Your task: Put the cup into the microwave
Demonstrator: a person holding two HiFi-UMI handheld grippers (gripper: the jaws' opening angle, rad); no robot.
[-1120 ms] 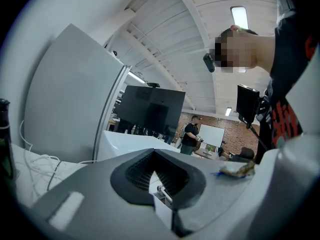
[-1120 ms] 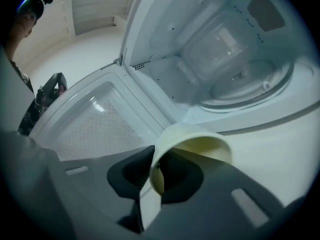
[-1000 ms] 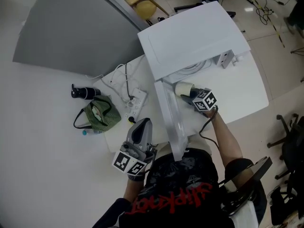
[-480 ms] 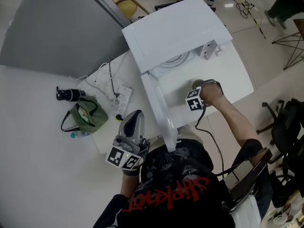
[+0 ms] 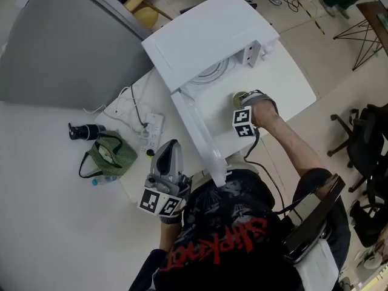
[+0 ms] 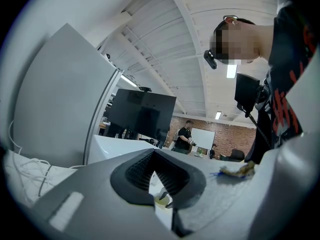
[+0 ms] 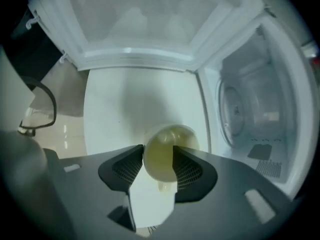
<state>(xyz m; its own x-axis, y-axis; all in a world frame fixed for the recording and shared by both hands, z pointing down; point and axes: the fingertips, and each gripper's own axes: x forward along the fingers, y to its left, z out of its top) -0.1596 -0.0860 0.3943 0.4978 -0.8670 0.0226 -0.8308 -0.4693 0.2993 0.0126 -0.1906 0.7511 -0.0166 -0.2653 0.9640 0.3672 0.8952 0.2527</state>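
Note:
A pale cream cup (image 7: pixel 167 139) stands upright on the white table (image 5: pixel 282 80), in front of the open white microwave (image 5: pixel 206 35) and right of its swung-out door (image 5: pixel 197 135). In the head view only the cup's rim (image 5: pixel 241 95) shows above the marker cube. My right gripper (image 7: pixel 158 156) points steeply down over the cup. Its jaws have just been opening and stand apart, the left pad at the cup's left wall and the right finger over its mouth. My left gripper (image 5: pixel 171 143) hangs left of the door, held level, shut and empty, also seen in its own view (image 6: pixel 153 154).
A power strip (image 5: pixel 151 126) with white cables, a green bag (image 5: pixel 108 155) and a black cylinder (image 5: pixel 82 131) lie on the left. A grey partition (image 5: pixel 54 47) stands behind them. The microwave's cavity (image 7: pixel 250 114) gapes at the right. Black office chairs (image 5: pixel 370 144) stand at the far right.
The right gripper swung from level beside the door to pointing down, carrying the cup rightward and turning it upright on the table. Its jaws have parted. The left gripper barely moved.

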